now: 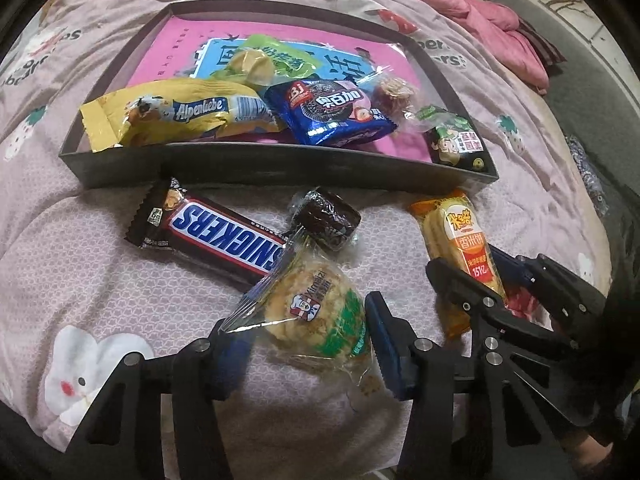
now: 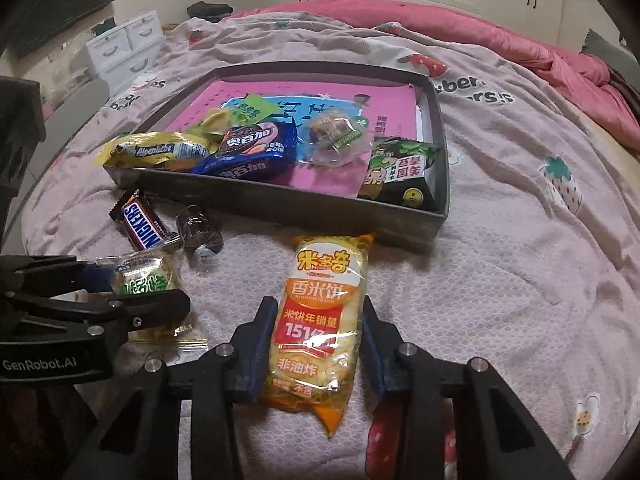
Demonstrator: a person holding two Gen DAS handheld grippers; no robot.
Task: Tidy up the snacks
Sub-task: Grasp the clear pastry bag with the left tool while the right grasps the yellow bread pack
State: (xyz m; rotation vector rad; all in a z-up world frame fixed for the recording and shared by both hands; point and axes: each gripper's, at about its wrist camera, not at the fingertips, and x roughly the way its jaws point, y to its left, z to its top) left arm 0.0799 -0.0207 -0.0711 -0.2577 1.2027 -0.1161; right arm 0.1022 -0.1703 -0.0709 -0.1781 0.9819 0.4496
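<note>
Left wrist view is showing the bed (image 1: 120, 280), its pink quilt lying under everything, and on it, at the far side, a shallow dark box (image 1: 280, 164) already holding several snacks. Near the box, loose on the quilt, a Snickers bar (image 1: 224, 236) is lying at the left, with a small dark cake (image 1: 328, 216) just right of it. Nearer still, a round biscuit (image 1: 316, 312) in clear wrap is sitting between the fingers of the left gripper (image 1: 308, 344). Those fingers are standing partly closed around it, and both seem to be meeting the wrap, so I judge it gripped, though lightly.

Right wrist view is showing a long rice cracker pack (image 2: 320, 320) lying lengthwise, pointing toward the box, with the right gripper (image 2: 320, 344) straddling its middle. Its fingers are narrowed to the pack's width, both blue pads looking pressed against the film sides.

Both packs are looking light, puffy and crinkly, with slick film that could slide. Their contents are probably brittle, so a gentle squeeze across the middle, where the filling gives body, seems wiser than pinching the sealed ends. Box space at the far right is looking free for them.
</note>
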